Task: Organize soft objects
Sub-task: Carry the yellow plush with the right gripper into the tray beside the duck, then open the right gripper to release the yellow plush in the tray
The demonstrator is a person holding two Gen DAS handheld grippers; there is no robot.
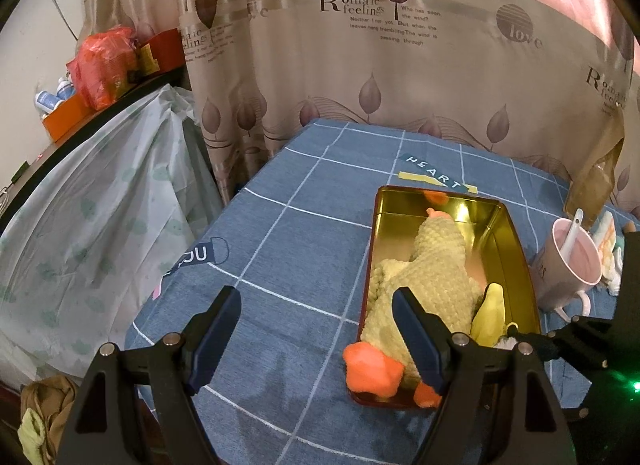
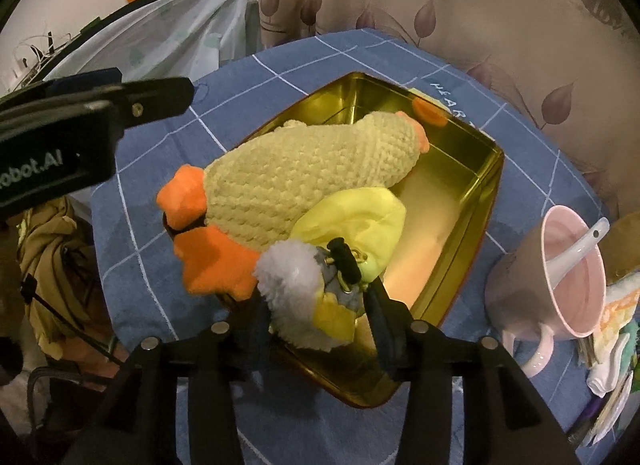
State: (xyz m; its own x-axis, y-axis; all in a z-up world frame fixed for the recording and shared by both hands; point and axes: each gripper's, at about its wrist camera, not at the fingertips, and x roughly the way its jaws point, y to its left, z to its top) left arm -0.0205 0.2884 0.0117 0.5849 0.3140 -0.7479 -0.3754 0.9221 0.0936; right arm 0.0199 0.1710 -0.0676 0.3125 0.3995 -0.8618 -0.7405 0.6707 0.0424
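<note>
A gold tin (image 1: 516, 257) (image 2: 460, 201) lies on the blue checked tablecloth (image 1: 280, 245). In it lies a knitted yellow duck (image 1: 432, 257) (image 2: 304, 173), its orange feet (image 2: 212, 265) hanging over the near rim. A yellow soft piece (image 2: 356, 217) (image 1: 490, 309) rests against the duck. My right gripper (image 2: 316, 305) stands open over the tin's near end, with a fluffy white-and-grey toy (image 2: 296, 285) between its fingers. My left gripper (image 1: 316, 297) is open and holds nothing, just left of the tin, its right finger (image 1: 416, 329) overlapping the duck in view.
A pink mug with a white spoon (image 1: 572, 265) (image 2: 560, 273) stands right of the tin, beside a pile of small cloths (image 2: 616, 325). A leaf-print curtain (image 1: 360, 65) backs the table. A plastic-covered shelf (image 1: 100, 205) stands past the left table edge.
</note>
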